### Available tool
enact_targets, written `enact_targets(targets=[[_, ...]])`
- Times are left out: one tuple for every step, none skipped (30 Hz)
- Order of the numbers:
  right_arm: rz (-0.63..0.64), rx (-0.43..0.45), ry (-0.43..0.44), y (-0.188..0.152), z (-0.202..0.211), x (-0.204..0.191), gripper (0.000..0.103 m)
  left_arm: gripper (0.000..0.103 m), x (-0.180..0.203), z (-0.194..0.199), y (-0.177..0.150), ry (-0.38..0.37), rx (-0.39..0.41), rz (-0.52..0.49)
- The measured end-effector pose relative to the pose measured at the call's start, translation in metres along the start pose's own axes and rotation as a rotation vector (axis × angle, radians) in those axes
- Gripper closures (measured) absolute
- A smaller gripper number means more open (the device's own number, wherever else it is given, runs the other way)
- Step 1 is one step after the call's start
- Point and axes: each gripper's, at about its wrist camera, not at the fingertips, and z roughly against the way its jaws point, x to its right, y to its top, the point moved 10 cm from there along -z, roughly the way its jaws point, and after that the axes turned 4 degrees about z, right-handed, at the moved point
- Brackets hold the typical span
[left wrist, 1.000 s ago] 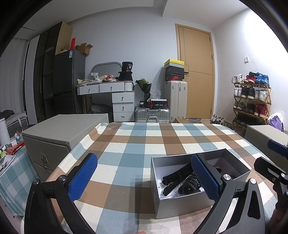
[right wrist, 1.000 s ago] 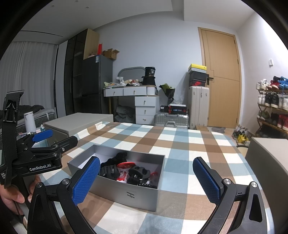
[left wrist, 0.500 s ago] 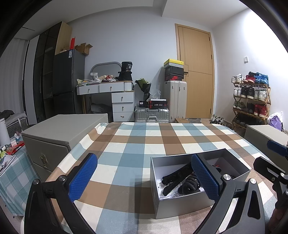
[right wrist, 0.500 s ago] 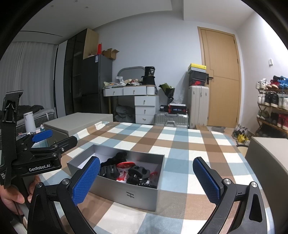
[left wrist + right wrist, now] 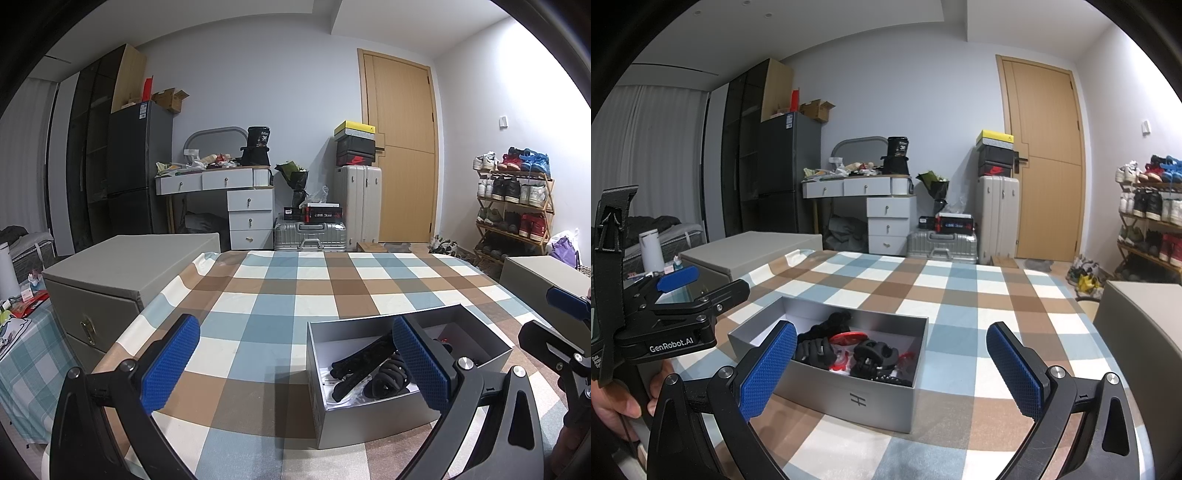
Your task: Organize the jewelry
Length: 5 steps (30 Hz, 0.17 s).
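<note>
An open grey box (image 5: 354, 424) (image 5: 849, 398) stands on the checked tablecloth. It holds black hair claws (image 5: 384, 384) (image 5: 875, 354), a black scrunchie (image 5: 838, 319) and a red piece (image 5: 849, 338). My left gripper (image 5: 295, 354) is open, low over the cloth, with the box behind its right finger. My right gripper (image 5: 892, 363) is open too, the box lying between and beyond its fingers. Each view shows the other gripper at its edge: the right one (image 5: 554, 332), the left one (image 5: 683, 295) in a hand (image 5: 613, 402).
Grey storage chests stand beside the table: one on the left (image 5: 122, 269) (image 5: 750, 251), one on the right (image 5: 543, 273) (image 5: 1145, 317). Behind are a white drawer desk (image 5: 236, 195), suitcases (image 5: 310, 236), a wooden door (image 5: 402, 147) and a shoe rack (image 5: 513, 206).
</note>
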Motion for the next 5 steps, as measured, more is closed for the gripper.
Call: enact_targets(targets=[[0.0,0.0,0.0,0.0001,0.0,0.0,0.0,0.001,0.0016,0.0002,-0.0001,-0.003,0.0,-0.001],[0.0,0.0,0.0,0.0001,0.0001,0.0005,0.0,0.001,0.0023,0.0004,0.0,-0.004,0.0,-0.002],[0.0,0.0,0.0,0.0,-0.0001,0.0,0.0,0.001,0.0023,0.0,-0.0003,-0.004,-0.001,-0.002],[0.0,0.0,0.0,0.0001,0.0,0.0003,0.0,0.001,0.0023,0.0001,-0.0004,-0.004,-0.001,-0.002],[0.0,-0.001,0.0,0.0,-0.0001,0.0,0.0,0.001,0.0028,0.0006,-0.0001,-0.004,0.0,-0.001]])
